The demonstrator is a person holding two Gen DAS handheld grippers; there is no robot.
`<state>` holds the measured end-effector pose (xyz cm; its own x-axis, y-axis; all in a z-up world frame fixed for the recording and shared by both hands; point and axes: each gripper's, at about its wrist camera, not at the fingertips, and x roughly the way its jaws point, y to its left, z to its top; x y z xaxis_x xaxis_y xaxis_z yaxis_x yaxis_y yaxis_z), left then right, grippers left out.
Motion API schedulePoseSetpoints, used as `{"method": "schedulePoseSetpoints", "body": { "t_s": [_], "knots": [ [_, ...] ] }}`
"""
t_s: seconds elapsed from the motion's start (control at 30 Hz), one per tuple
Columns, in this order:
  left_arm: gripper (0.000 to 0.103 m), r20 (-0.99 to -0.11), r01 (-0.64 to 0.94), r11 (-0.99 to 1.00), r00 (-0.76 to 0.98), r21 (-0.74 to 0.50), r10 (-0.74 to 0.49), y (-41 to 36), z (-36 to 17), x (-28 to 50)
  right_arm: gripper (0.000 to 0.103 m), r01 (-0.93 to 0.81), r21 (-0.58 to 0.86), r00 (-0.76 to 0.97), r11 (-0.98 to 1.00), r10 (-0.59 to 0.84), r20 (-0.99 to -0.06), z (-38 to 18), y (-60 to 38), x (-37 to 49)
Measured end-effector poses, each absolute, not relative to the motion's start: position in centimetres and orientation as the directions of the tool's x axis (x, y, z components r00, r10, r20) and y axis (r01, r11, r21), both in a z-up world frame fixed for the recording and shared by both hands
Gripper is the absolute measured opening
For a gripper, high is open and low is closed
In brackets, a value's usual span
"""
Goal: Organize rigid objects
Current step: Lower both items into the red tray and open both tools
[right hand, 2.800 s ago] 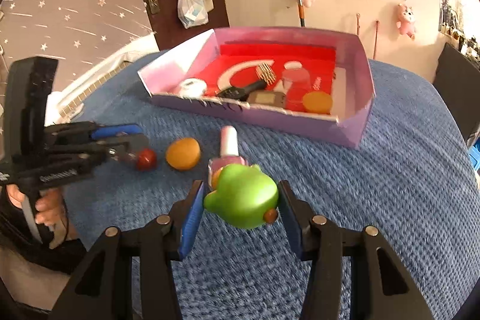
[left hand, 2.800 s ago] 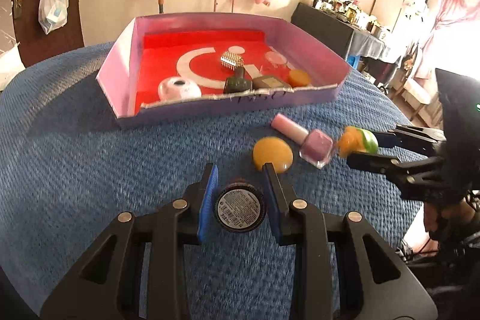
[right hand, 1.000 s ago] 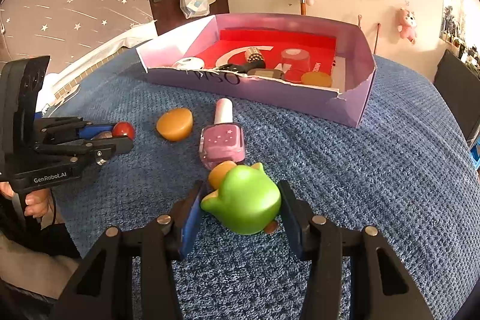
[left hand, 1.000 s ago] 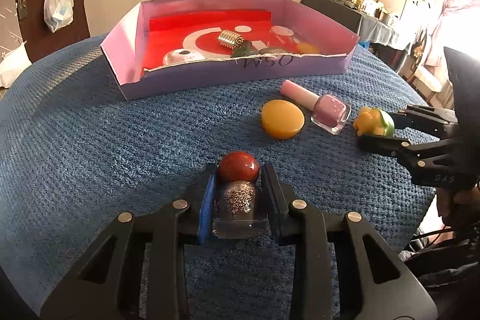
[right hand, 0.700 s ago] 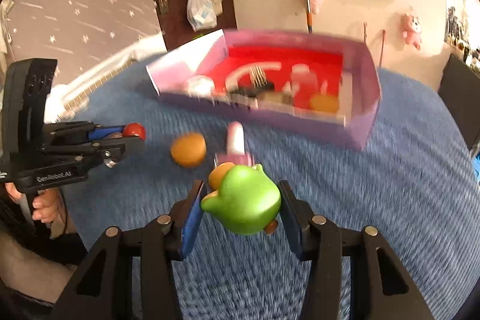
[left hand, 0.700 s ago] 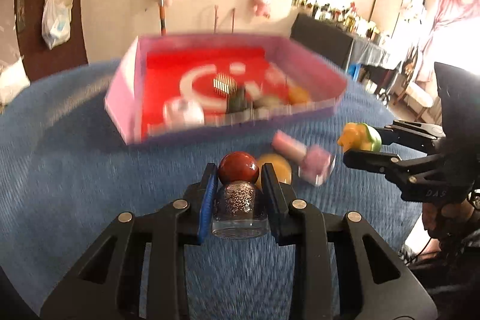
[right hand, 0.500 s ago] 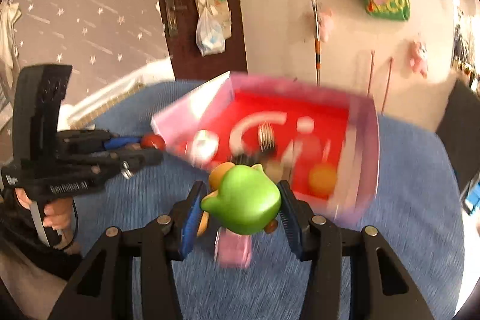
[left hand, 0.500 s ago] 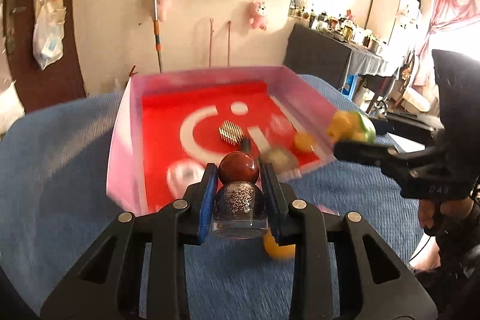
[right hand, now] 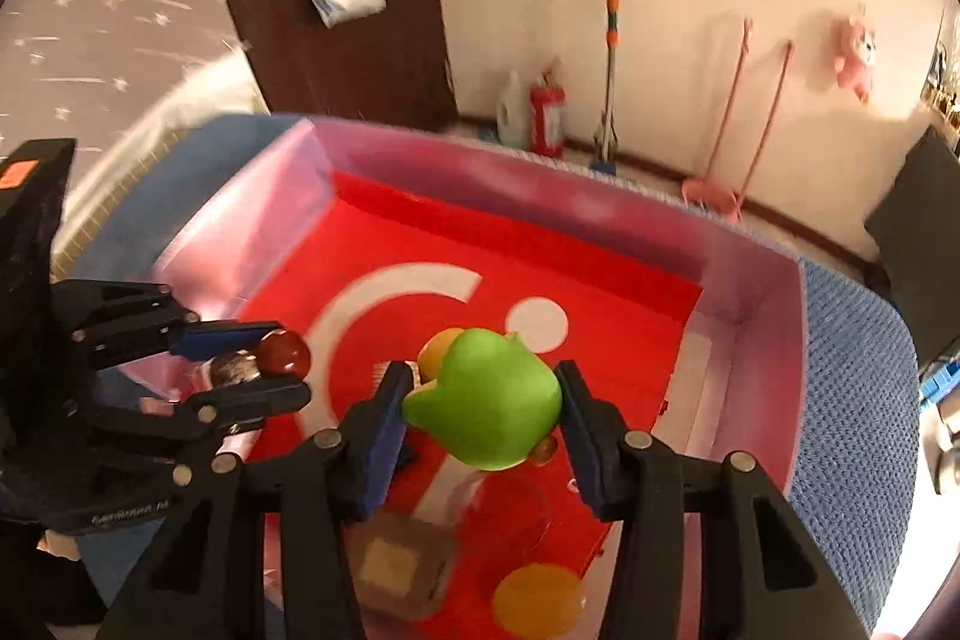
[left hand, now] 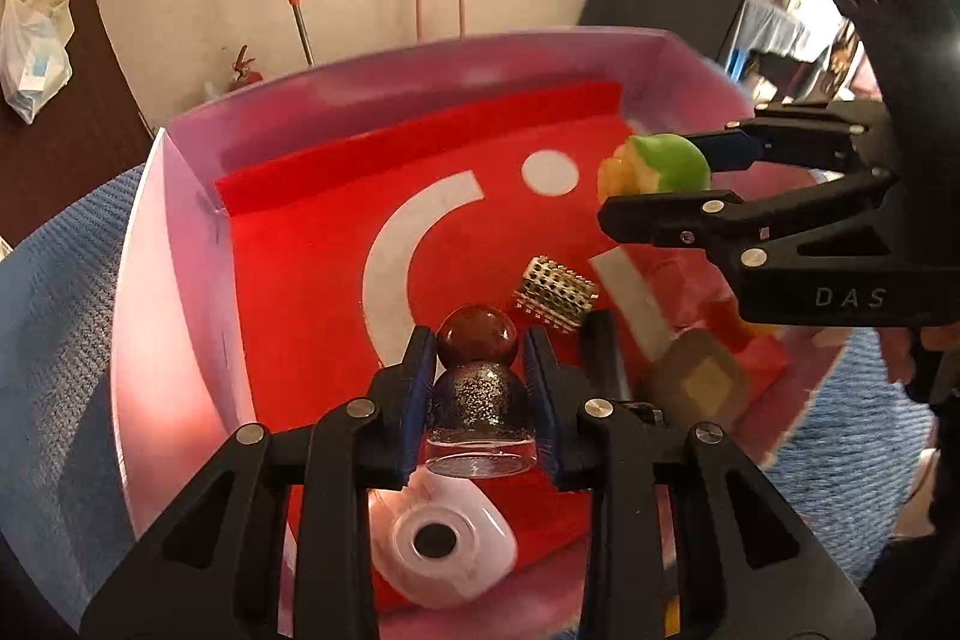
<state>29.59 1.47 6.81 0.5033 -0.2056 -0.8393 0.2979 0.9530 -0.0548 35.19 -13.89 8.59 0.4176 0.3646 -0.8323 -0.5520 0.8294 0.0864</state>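
My left gripper is shut on a glittery nail polish bottle with a round dark-red cap, held above the near left part of the pink box with its red floor. My right gripper is shut on a green and orange toy, held above the middle of the box. The right gripper with the toy shows at the right of the left wrist view. The left gripper with the bottle shows at the left of the right wrist view.
In the box lie a white round item, a silver studded piece, a dark bottle, a brown square compact and an orange disc. The blue knitted cover surrounds the box.
Both grippers have lifted off the blue cover and moved forward over the pink box, each still holding its object. The loose items on the cover have dropped out of view.
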Motion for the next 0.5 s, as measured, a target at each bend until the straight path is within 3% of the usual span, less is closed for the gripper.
{"method": "schedulePoseSetpoints", "body": {
  "t_s": [0.5],
  "knots": [
    [0.028,-0.864,0.275,0.961,0.478,-0.026,-0.16,1.3,5.2,31.1,0.051,-0.547,0.048,0.35,0.836,0.28,-0.894,5.7,-12.7,36.6]
  ]
}}
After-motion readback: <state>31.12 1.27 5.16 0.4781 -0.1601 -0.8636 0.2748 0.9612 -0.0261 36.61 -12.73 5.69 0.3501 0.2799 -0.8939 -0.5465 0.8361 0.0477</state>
